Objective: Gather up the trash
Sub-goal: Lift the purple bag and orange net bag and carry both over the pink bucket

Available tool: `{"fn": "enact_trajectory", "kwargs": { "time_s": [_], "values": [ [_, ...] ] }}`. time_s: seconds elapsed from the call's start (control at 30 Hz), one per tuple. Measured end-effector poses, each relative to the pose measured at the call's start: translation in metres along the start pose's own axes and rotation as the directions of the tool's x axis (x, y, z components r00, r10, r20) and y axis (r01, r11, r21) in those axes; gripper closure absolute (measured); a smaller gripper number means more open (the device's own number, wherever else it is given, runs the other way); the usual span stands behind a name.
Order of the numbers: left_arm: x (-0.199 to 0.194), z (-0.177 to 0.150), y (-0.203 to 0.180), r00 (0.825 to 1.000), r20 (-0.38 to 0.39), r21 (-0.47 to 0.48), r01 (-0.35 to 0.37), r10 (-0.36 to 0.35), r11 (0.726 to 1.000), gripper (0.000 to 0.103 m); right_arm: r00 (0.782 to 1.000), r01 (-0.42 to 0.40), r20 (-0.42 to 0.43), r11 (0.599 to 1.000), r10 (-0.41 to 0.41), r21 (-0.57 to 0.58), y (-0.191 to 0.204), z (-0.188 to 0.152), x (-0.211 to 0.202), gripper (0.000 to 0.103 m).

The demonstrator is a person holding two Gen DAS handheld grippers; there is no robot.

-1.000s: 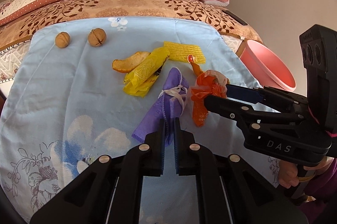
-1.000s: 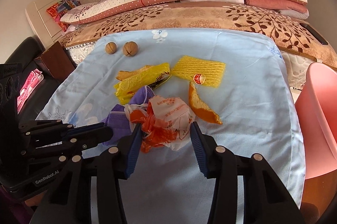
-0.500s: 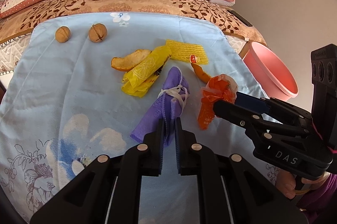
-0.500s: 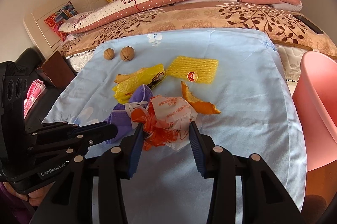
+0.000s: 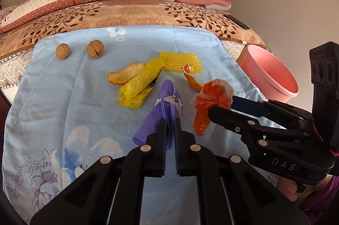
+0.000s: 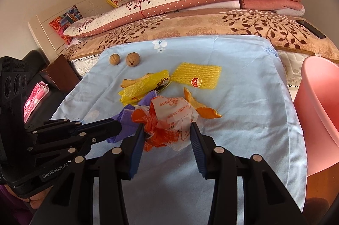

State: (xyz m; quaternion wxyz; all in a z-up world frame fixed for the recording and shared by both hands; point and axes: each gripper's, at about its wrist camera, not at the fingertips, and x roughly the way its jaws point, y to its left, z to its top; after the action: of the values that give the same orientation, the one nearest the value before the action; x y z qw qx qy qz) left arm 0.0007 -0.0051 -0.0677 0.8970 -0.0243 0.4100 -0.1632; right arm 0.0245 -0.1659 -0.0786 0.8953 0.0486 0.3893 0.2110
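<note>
A rolled purple mask tied with white straps lies on the light blue sheet. My left gripper is at its near end, jaws closing tight on the purple fabric. Just right of it, my right gripper is shut on a crumpled orange-and-white wrapper, one pad pressing each side. From the left wrist the wrapper hangs at the right gripper's tips. The right wrist view has the left gripper low on the left, against the mask.
More litter lies beyond: a yellow bag, a yellow foam net, two orange peels and two walnuts. A pink bin stands off the bed's right edge. Folded quilts lie behind.
Both grippers keep the same holds. The left jaws have pinched a little tighter on the mask, and the wrapper has shifted slightly right.
</note>
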Motion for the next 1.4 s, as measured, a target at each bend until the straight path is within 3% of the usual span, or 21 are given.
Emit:
{"fn": "enact_trajectory", "kwargs": {
  "time_s": [0.23, 0.33, 0.4, 0.43, 0.47, 0.6, 0.8, 1.0, 1.03, 1.13, 1.4],
  "values": [
    [-0.014, 0.013, -0.008, 0.999, 0.04, 0.017, 0.001, -0.001, 1.0, 0.101, 0.998, -0.006, 0.059, 1.0, 0.007, -0.01, -0.005, 0.003, -0.025, 0.061],
    [-0.016, 0.014, -0.002, 0.999, 0.044, -0.018, 0.012, -0.011, 1.0, 0.101, 0.997, -0.003, 0.077, 1.0, 0.004, -0.009, -0.009, 0.004, -0.034, 0.061],
    [-0.012, 0.016, 0.003, 1.0, 0.018, -0.049, -0.001, 0.002, 0.999, 0.088, 0.997, -0.008, 0.077, 1.0, 0.007, 0.002, -0.013, 0.002, -0.037, 0.061],
    [-0.01, 0.016, 0.005, 1.0, 0.009, -0.062, -0.012, 0.012, 0.998, 0.067, 0.997, -0.012, 0.076, 1.0, 0.011, 0.01, -0.015, 0.002, -0.038, 0.061],
    [-0.008, 0.016, 0.007, 1.0, 0.008, -0.076, -0.022, 0.022, 0.997, 0.056, 0.997, -0.015, 0.074, 1.0, 0.014, 0.017, -0.016, 0.0, -0.038, 0.061],
    [0.009, 0.016, 0.012, 0.997, -0.042, -0.089, -0.064, 0.06, 0.994, 0.055, 0.997, -0.024, 0.069, 0.999, 0.022, 0.025, -0.021, 0.0, -0.04, 0.061],
    [0.033, 0.009, 0.017, 0.989, -0.144, -0.131, -0.059, 0.04, 0.99, 0.055, 0.998, -0.03, 0.051, 0.999, 0.028, 0.033, -0.028, -0.001, -0.04, 0.061],
    [0.035, 0.007, 0.003, 0.985, -0.146, -0.079, -0.105, 0.093, 0.991, 0.056, 0.999, -0.032, 0.043, 0.999, 0.03, 0.041, -0.035, -0.001, -0.04, 0.061],
    [0.036, 0.007, 0.001, 0.984, -0.146, -0.075, -0.114, 0.102, 0.991, 0.064, 0.999, -0.031, 0.044, 0.999, 0.03, 0.039, -0.035, 0.0, -0.041, 0.061],
    [0.035, 0.008, 0.0, 0.985, -0.143, -0.09, -0.11, 0.097, 0.99, 0.068, 0.999, -0.028, 0.046, 0.999, 0.026, 0.037, -0.038, 0.0, -0.045, 0.061],
    [0.012, 0.026, -0.019, 0.995, -0.048, -0.06, -0.091, 0.089, 0.994, 0.069, 0.998, -0.021, 0.066, 0.998, 0.017, 0.059, -0.054, 0.004, -0.054, 0.061]
  ]
}}
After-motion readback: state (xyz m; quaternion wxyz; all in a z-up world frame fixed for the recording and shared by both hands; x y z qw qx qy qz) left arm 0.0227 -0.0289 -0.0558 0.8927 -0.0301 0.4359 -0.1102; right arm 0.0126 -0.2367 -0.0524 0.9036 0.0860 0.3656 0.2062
